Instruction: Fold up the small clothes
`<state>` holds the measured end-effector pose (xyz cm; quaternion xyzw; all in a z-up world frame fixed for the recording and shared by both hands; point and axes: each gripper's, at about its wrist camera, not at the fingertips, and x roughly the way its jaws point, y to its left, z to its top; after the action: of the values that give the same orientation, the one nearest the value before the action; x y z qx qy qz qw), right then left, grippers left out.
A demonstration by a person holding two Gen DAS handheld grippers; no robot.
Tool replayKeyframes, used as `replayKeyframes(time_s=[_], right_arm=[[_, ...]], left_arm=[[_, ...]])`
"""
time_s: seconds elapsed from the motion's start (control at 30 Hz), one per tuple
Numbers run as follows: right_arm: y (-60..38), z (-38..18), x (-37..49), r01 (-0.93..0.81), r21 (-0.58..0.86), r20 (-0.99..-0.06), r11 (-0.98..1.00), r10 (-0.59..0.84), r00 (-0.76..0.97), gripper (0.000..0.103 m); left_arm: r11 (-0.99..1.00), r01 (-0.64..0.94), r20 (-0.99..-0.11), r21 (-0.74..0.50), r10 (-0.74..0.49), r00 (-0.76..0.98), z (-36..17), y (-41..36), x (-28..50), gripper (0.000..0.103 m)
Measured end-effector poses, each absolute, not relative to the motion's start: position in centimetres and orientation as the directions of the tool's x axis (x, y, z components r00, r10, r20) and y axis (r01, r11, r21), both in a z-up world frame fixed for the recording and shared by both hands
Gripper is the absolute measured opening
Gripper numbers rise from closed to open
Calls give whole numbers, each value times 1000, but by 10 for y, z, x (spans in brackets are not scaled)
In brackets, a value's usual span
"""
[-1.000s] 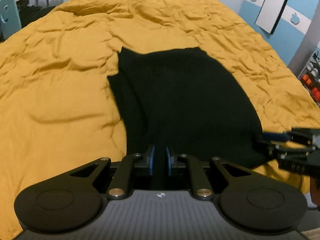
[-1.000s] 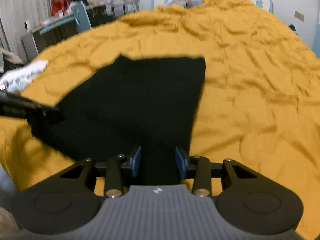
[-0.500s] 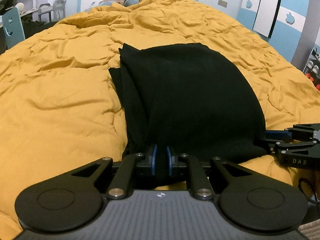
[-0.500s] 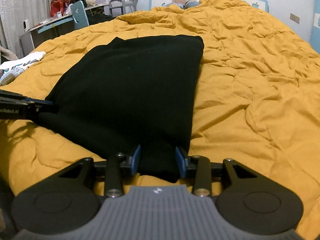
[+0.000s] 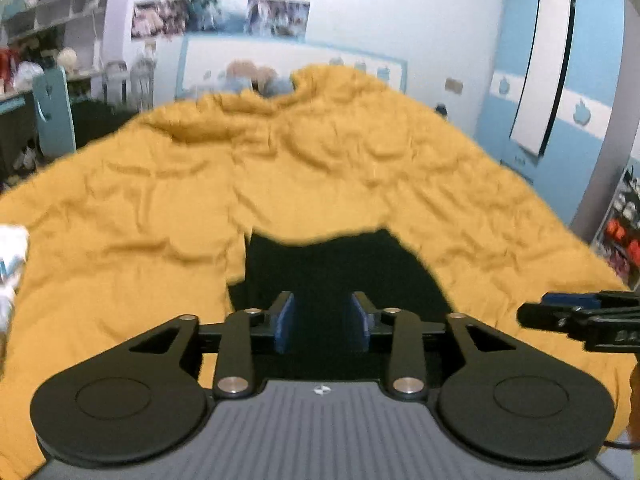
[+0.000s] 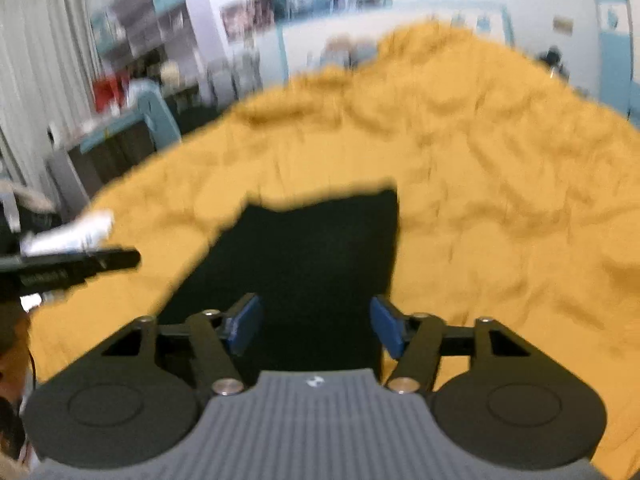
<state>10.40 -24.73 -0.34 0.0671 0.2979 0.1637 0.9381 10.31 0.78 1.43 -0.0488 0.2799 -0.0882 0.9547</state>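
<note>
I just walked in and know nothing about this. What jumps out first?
A big mustard-yellow quilt covers the whole bed, with a black garment lying flat near its close edge. Above the cloth, the left gripper and right gripper are opening their blue-padded jaws, nothing pinched between them.

Bed: rumpled mustard-yellow quilt (image 5: 160,220) fills foreground | Far wall (image 5: 380,20): pale, row of blurred posters (image 5: 276,16), white headboard panel with blue trim (image 5: 280,64) | Right: blue-and-white wardrobe (image 5: 560,80) | Left: shelving (image 6: 132,28), teal chair (image 5: 54,108), white curtain (image 6: 36,60) | Light: dim, indoor
</note>
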Motion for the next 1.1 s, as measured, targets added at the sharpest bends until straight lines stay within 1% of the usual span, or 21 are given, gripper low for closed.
replayKeyframes(time_s=[0.03,0.07,0.1,0.13,0.17,0.2,0.23,0.3,0.33,0.37,0.43,0.5,0.57,0.67,0.77,0.83,0.93,1.1], right_arm=[[-247,8,98,-266,221,-502,938,343,794,75],[-245,17,93,-270,215,-474,939,342,812,76],[-243,26,87,-273,200,-450,941,335,828,76],[-240,33,81,-270,175,-435,947,320,842,76],[-237,38,76,-266,151,-427,952,306,851,77],[-233,43,70,-261,126,-419,957,290,860,80],[-229,45,64,-256,108,-410,961,278,869,81],[-224,49,50,-243,86,-385,966,257,887,81],[-223,49,44,-234,86,-367,968,249,896,81],[-221,50,38,-219,87,-354,972,235,905,81],[-216,45,20,-160,73,-334,984,175,926,82],[-211,40,10,-121,33,-339,992,125,932,82],[-207,33,6,-120,4,-386,993,112,916,82],[-213,22,5,-116,37,-463,992,120,878,82],[-217,9,7,-109,59,-562,992,123,818,82],[-218,0,6,-106,70,-612,992,126,780,82],[-217,-10,0,-102,73,-654,992,125,746,82],[-211,-21,1,-124,68,-688,990,136,713,82]], left_arm=[[983,132,-505,-127,-179,844,24,4,100,48],[987,116,-485,-111,-156,861,31,1,97,52],[993,80,-445,-83,-109,889,39,-4,91,55],[996,55,-415,-64,-77,906,43,-8,87,64],[998,33,-386,-45,-48,921,48,-11,82,75],[999,26,-362,-30,-35,931,52,-16,77,80],[999,32,-351,-19,-36,936,55,-19,72,88],[998,53,-343,-18,-56,938,57,-26,63,90],[998,60,-346,-18,-62,936,57,-29,59,94],[998,62,-354,-18,-65,933,56,-32,56,100],[998,54,-371,-12,-54,927,53,-36,51,101],[999,27,-366,23,-17,930,49,-41,46,101],[998,25,-371,55,-2,928,44,-44,39,101],[998,39,-427,42,-17,904,34,-47,34,101],[997,71,-539,30,-43,841,21,-49,34,101],[997,71,-605,26,-41,795,14,-52,35,101],[997,67,-648,27,-33,761,5,-49,32,101],[997,63,-681,33,-24,732,-4,-50,26,101]])
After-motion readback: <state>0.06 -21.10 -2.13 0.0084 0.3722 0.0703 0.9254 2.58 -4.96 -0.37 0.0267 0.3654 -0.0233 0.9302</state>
